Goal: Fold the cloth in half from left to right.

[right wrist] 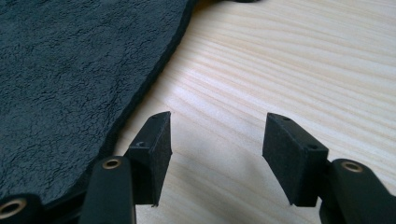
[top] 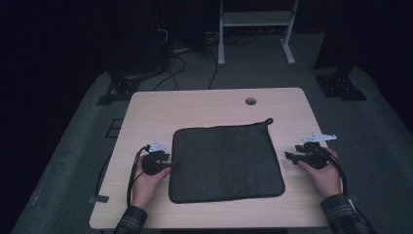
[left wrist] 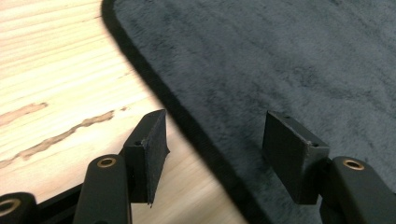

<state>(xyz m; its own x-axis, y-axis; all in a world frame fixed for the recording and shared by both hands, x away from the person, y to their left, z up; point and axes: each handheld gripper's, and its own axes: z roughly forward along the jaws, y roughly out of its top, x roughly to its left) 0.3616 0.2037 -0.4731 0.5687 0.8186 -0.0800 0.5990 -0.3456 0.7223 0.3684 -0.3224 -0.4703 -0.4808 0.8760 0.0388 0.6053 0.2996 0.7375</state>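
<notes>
A dark grey square cloth [top: 224, 163] lies flat on the middle of the light wooden table [top: 195, 107], with a small hanging loop [top: 267, 121] at its far right corner. My left gripper [top: 168, 160] sits at the cloth's left edge. In the left gripper view its jaws [left wrist: 215, 140] stand open astride the cloth's black hem [left wrist: 196, 130], one pad over wood and one over cloth [left wrist: 280, 60]. My right gripper [top: 289, 157] rests just off the cloth's right edge. It is open [right wrist: 217, 137] over bare wood, with the cloth [right wrist: 70, 70] to its left.
A round cable hole [top: 250, 101] sits near the table's far edge. Beyond the table stand a white metal frame [top: 255, 19], loose cables [top: 180, 63] and black floor bases [top: 341, 85] on grey carpet. Bare wood rings the cloth on every side.
</notes>
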